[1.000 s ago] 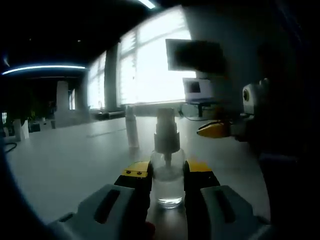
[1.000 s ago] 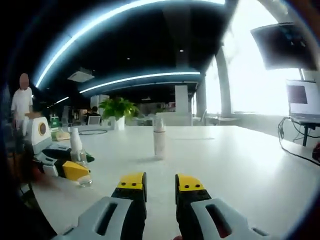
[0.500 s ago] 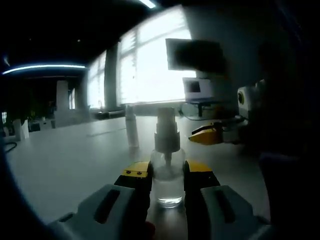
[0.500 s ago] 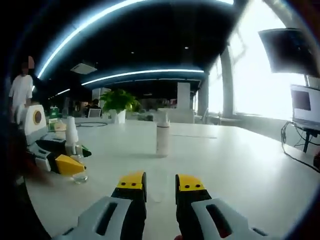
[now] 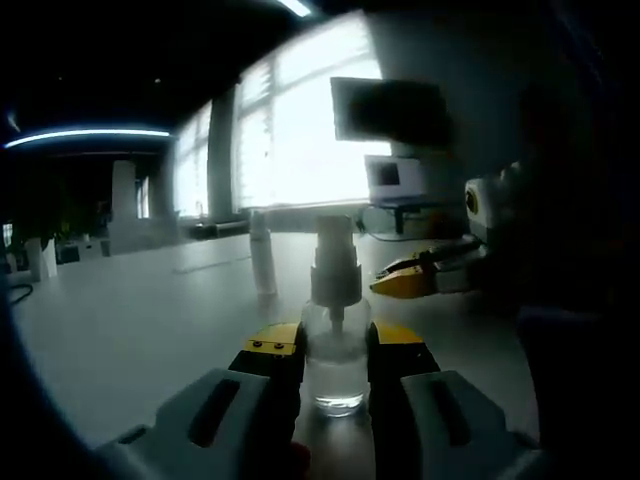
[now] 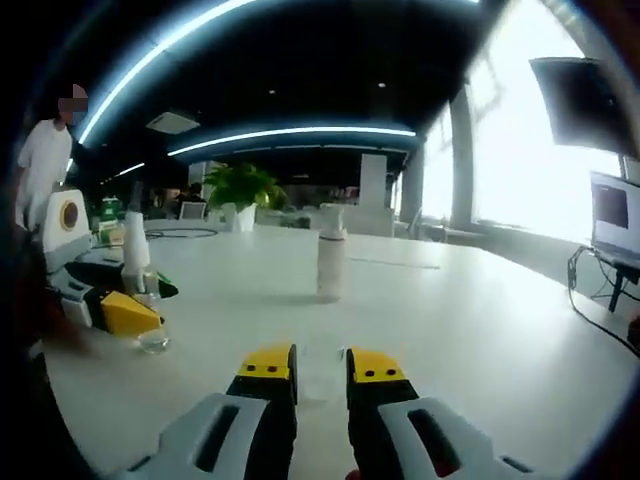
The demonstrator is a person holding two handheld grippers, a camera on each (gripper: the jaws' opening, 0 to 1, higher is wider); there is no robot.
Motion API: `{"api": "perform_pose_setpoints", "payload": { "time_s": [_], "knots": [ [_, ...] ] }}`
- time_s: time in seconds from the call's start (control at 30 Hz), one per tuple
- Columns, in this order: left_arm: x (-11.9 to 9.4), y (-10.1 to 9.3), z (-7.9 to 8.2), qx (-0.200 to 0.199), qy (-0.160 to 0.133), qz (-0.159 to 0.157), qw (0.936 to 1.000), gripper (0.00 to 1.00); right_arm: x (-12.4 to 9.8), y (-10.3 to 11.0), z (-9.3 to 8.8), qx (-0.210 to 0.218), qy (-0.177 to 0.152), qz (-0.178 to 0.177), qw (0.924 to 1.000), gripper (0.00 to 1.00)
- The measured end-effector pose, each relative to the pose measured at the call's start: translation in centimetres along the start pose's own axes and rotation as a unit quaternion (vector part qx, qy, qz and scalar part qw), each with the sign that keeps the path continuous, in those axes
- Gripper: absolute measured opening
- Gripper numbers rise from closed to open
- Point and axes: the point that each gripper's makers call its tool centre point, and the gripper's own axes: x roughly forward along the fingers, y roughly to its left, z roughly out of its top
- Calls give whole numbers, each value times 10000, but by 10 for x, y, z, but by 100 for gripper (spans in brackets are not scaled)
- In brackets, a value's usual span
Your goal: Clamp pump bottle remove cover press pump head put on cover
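Much of the left gripper view lay in deep shadow, so the right-hand side showed little beyond a dark mass against bright windows. The left tool (image 5: 335, 350), with yellow-tipped jaws on grey bodies, was closed against the sides of the pump bottle (image 5: 335, 345), a small clear round bottle standing upright on the pale counter (image 5: 150, 320); its base was see-through and its pale pump head (image 5: 333, 262) rose bare above the jaws. In the right gripper view the same bottle (image 6: 143, 300) stood at the left, partly covered by the left tool (image 6: 125, 312), and was too small there to make out in detail. The cover (image 5: 263, 255), a slim pale cylinder, stood upright on the counter farther back, well apart from the bottle; it also showed in the right gripper view (image 6: 331, 255) near the middle. The right tool (image 6: 320, 365) hung over the smooth white counter (image 6: 480, 330) with its yellow-tipped jaws a narrow gap apart and nothing between them; from the left gripper view it (image 5: 405, 282) came in at the right, its yellow tip beside the pump head, though whether they touched could not be told. A person in a white top (image 6: 40, 170) stood at the far left, and a leafy green plant (image 6: 240, 185) sat beyond the counter.
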Motion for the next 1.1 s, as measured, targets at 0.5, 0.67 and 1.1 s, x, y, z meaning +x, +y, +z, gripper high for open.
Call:
{"api": "perform_pose_setpoints", "payload": {
  "time_s": [0.5, 0.67, 1.1],
  "knots": [
    [0, 0, 0, 38, -7, 5, 10000, 16, -1, -1, 0, -9, -9, -27, 10000, 11],
    [-1, -2, 1, 32, -6, 9, 10000, 16, -6, 4, 6, 57, -192, 92, 9998, 10],
    [-1, -1, 0, 11, -4, 8, 10000, 16, -50, 50, 86, 382, -1309, 858, 9869, 10]
  ]
}}
